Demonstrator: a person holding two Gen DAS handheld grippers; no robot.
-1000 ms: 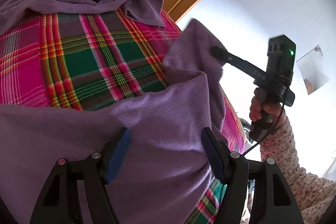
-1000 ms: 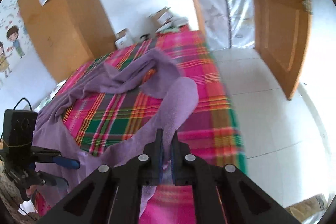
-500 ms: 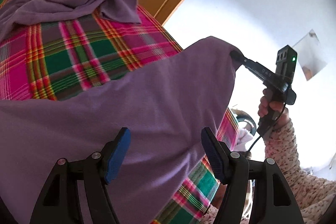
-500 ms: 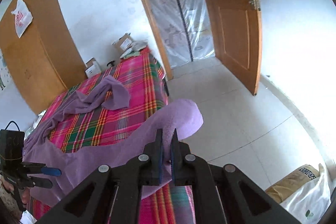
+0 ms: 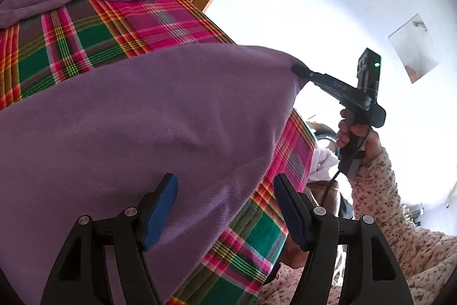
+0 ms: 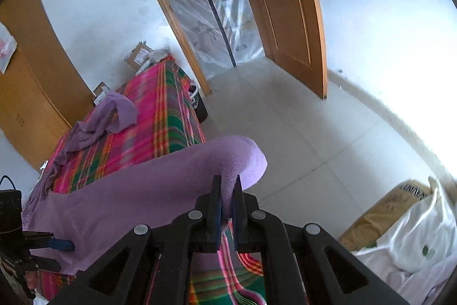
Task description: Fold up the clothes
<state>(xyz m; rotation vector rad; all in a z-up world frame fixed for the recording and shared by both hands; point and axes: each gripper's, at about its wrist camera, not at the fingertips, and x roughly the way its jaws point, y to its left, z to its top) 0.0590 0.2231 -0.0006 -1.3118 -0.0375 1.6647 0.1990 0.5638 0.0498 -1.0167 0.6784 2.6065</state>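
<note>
The right gripper (image 6: 226,192) is pinching a corner of the purple garment (image 5: 137,127), its jaws clenched on a fold of fabric that is bulging up and over the fingertips in the right wrist view. In the left wrist view that same gripper (image 5: 298,68) is holding the corner raised beyond the side edge of the bed (image 5: 160,19), with the person's right hand (image 5: 355,133) wrapped around the handle. The cloth is stretching from that raised corner back across the plaid bedcover, and its far end is lying bunched near the far corner of the bed. The left gripper (image 5: 225,205) is sitting with its jaws spread wide and released, the blue pads (image 5: 160,207) flanking the near hem of the garment: the left pad is lying over the purple fabric, the right pad is over the plaid cover just past the hem, and nothing is clamped between them. A wooden door (image 6: 288,10) is standing open beyond the bed.
</note>
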